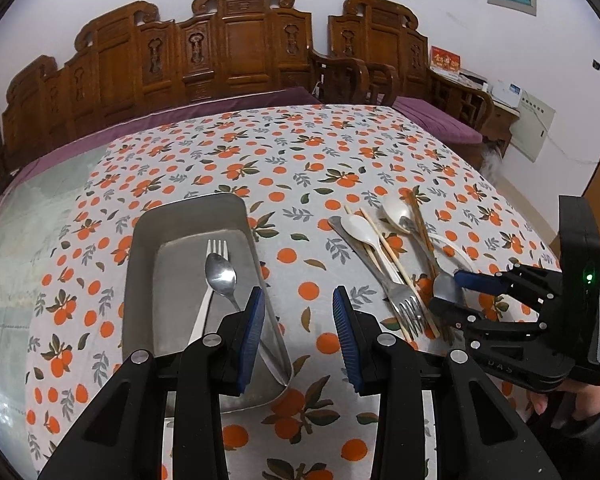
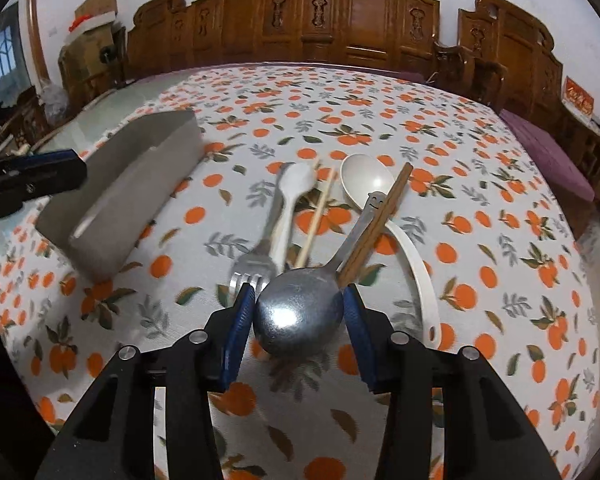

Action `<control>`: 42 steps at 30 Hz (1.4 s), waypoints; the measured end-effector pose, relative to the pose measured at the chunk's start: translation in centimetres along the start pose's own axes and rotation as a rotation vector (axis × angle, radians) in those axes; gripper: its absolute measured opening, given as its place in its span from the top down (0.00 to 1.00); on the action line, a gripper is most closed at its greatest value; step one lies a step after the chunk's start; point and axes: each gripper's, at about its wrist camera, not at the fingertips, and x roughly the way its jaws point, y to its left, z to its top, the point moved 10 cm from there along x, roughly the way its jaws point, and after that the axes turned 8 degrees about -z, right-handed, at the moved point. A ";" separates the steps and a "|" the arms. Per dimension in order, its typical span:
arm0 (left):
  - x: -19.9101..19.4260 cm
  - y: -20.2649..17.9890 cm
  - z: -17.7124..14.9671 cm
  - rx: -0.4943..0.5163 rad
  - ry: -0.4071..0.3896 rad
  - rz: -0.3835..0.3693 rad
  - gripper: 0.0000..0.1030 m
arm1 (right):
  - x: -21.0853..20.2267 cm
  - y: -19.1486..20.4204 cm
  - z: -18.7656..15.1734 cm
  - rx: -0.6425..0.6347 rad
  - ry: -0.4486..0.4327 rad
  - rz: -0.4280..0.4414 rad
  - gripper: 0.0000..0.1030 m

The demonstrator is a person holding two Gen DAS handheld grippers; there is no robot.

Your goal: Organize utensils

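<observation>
A grey metal tray holds a fork and a steel spoon. My left gripper hovers open above the tray's right rim, with nothing pressed between its pads. To the right lies a pile of utensils: a fork, a small white spoon, a large white spoon, pale chopsticks and a brown chopstick. My right gripper is shut on the bowl of a metal spoon, whose handle still rests among the pile. From the left wrist view the same right gripper sits at the pile's near end.
An orange-patterned tablecloth covers the table. Carved wooden benches with purple cushions line its far side. A person's hand holds the right gripper. From the right wrist view the tray stands left of the pile.
</observation>
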 end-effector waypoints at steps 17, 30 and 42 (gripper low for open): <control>0.3 -1.1 -0.4 0.028 0.005 -0.005 0.68 | 0.1 -1.9 1.3 0.112 -0.017 0.076 0.52; 0.7 -1.9 -0.7 0.037 0.019 -0.020 0.68 | 4.8 -2.5 2.7 0.061 0.120 0.036 0.84; 2.0 -2.8 -1.1 0.027 0.041 -0.025 0.68 | 6.1 -2.7 2.9 0.063 0.154 0.022 0.92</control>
